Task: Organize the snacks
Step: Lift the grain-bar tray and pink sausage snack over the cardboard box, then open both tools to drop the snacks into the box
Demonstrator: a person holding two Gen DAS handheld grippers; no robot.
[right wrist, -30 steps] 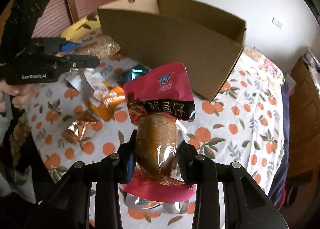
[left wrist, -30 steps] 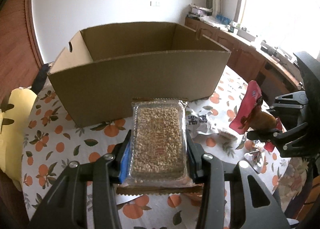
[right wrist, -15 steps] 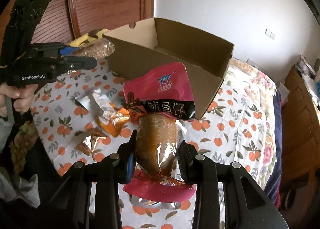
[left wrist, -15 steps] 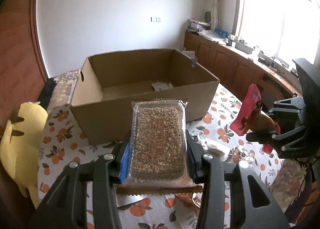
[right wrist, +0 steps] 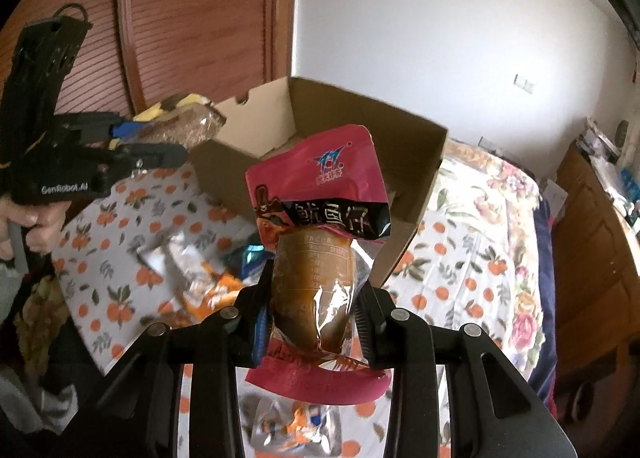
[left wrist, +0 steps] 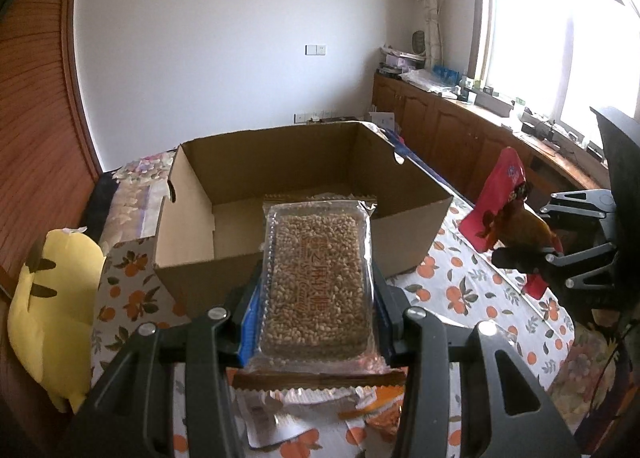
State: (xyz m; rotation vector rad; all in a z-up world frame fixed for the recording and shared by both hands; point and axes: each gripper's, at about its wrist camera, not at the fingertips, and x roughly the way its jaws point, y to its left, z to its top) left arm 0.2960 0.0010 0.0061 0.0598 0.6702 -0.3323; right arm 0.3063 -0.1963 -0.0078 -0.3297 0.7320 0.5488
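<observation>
My left gripper [left wrist: 316, 298] is shut on a clear pack of puffed-grain bar [left wrist: 316, 282], held level above the near wall of the open cardboard box [left wrist: 404, 226]. My right gripper [right wrist: 314, 306] is shut on a pink pouch with a brown squid snack [right wrist: 316, 258], held upright above the table, short of the box [right wrist: 416, 170]. The same pink pouch [left wrist: 500, 198] and right gripper show at the right of the left wrist view. The left gripper with its grain pack [right wrist: 180, 130] shows at the left of the right wrist view.
Loose snack packets [right wrist: 192, 270] lie on the orange-print tablecloth [right wrist: 460, 258] in front of the box, some under my left gripper [left wrist: 280, 418]. A yellow plush toy [left wrist: 48, 306] sits at the table's left edge. Wooden cabinets [left wrist: 460, 138] line the right wall.
Both grippers have risen with their snacks. The box now sits lower in both views and its inside shows. The left gripper's pack now overlaps the box's near wall.
</observation>
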